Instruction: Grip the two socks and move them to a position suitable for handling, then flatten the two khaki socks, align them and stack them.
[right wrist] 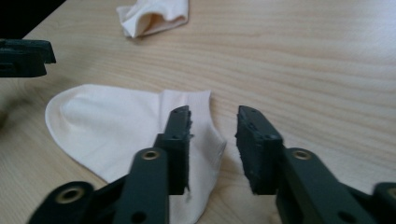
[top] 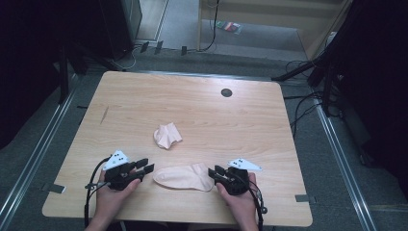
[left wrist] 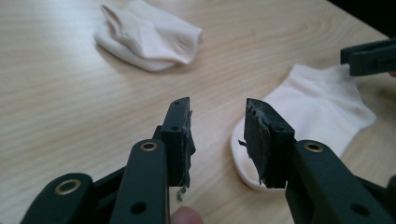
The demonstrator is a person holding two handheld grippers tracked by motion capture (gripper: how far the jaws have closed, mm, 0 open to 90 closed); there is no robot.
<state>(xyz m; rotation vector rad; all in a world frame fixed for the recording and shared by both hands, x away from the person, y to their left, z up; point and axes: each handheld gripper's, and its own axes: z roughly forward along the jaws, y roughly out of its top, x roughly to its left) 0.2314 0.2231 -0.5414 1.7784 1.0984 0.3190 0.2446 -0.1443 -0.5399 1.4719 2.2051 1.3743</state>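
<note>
Two open grippers flank a flat sock, nothing held yet

Both sets of jaws stand parted and empty: left gripper [top: 145, 167] at the toe of the flat sock [top: 185, 176], right gripper [top: 215, 172] at its cuff; the crumpled sock [top: 167, 135] lies apart on the table [top: 144, 101], untouched

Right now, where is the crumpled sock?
In the high view, the crumpled sock lies near the middle of the table, beyond the flat sock that sits between the left claw and right claw.
</note>
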